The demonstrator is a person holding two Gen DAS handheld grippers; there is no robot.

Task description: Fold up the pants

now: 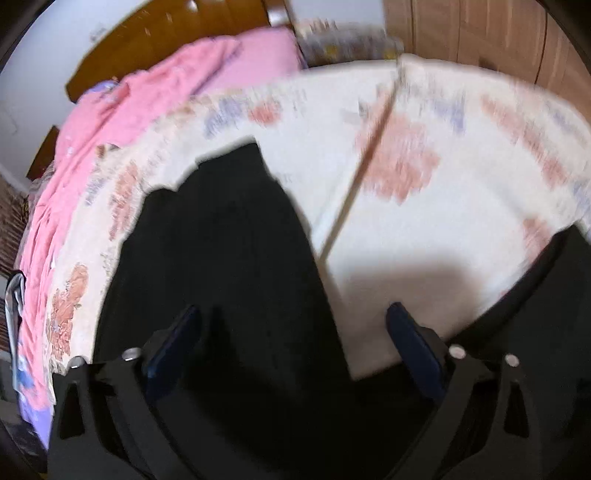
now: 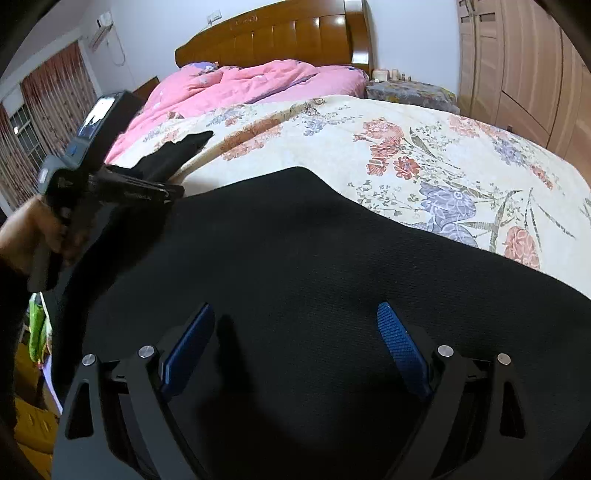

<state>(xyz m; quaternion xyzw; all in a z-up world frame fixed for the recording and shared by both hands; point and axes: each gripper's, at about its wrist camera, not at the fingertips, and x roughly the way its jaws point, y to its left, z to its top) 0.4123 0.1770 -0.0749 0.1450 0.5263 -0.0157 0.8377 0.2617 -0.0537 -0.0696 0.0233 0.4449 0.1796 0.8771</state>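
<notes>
Black pants (image 2: pixel 295 266) lie spread on the floral bedspread (image 2: pixel 406 147). In the left wrist view one leg (image 1: pixel 221 240) runs away from me and another part (image 1: pixel 554 295) lies at the right. My left gripper (image 1: pixel 293 317) is open just above the near part of the leg; this view is blurred. It also shows in the right wrist view (image 2: pixel 162 192), held by a hand at the left over the far leg. My right gripper (image 2: pixel 295 317) is open, low over the wide part of the pants, holding nothing.
A pink duvet (image 2: pixel 240 85) is heaped at the head of the bed, against a wooden headboard (image 2: pixel 280 33). A bedside stand (image 2: pixel 410 92) and a wooden wardrobe (image 2: pixel 517 66) stand at the right. A curtained window (image 2: pixel 33 129) is at the left.
</notes>
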